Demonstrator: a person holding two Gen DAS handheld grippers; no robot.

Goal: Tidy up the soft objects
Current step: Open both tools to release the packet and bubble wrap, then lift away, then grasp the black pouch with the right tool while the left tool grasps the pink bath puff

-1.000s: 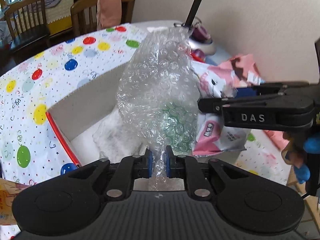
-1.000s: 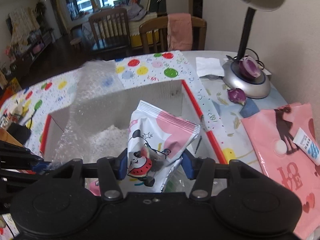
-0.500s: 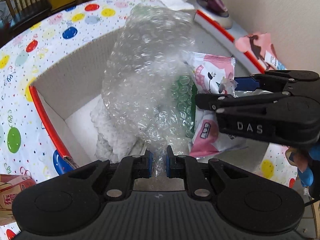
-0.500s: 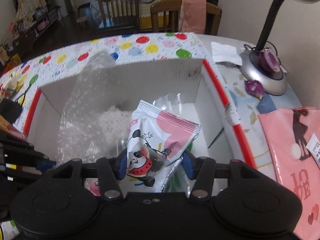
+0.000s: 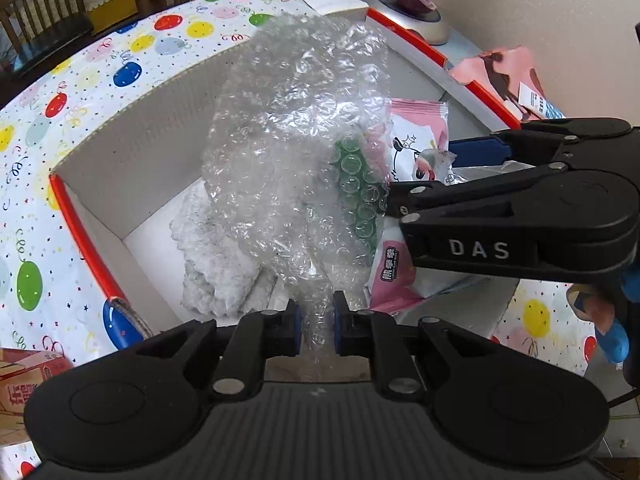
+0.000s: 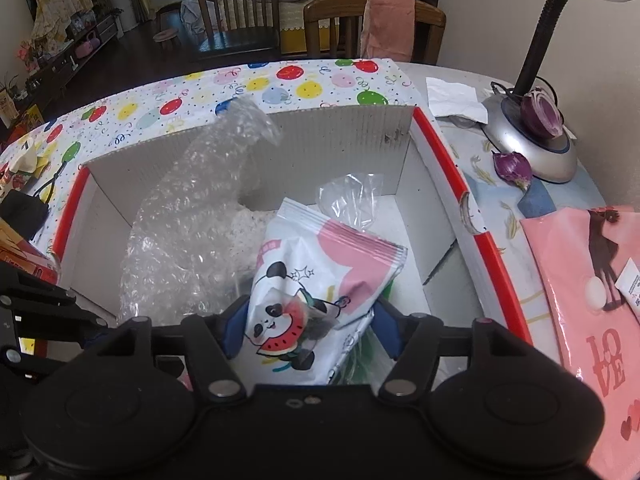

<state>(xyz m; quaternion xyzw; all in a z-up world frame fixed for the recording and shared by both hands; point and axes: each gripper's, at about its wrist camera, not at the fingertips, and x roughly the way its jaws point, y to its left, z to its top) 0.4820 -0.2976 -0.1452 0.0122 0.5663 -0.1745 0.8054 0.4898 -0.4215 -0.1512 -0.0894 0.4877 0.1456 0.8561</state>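
"DAS" in white letters on the right gripper (image 5: pixel 416 176) body. "LOVE" in red on the pink bag (image 6: pixel 592 312). Chinese chars on the snack pack (image 5: pixel 390 268), too small to read.

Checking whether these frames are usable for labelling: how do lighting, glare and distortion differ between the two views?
Left wrist view: bright and sharp, glare on the bubble wrap, box rim bowed by the fisheye. Right wrist view: dimmer, room behind dark, panda packet clear, edges curved.

Table (image 6: pixel 472 148): balloon-print cloth (image 6: pixel 304 84) at far left.
Centre: open cardboard box (image 6: pixel 340 136).
Right: lamp base (image 6: pixel 532 148), pink bag (image 6: pixel 592 292).
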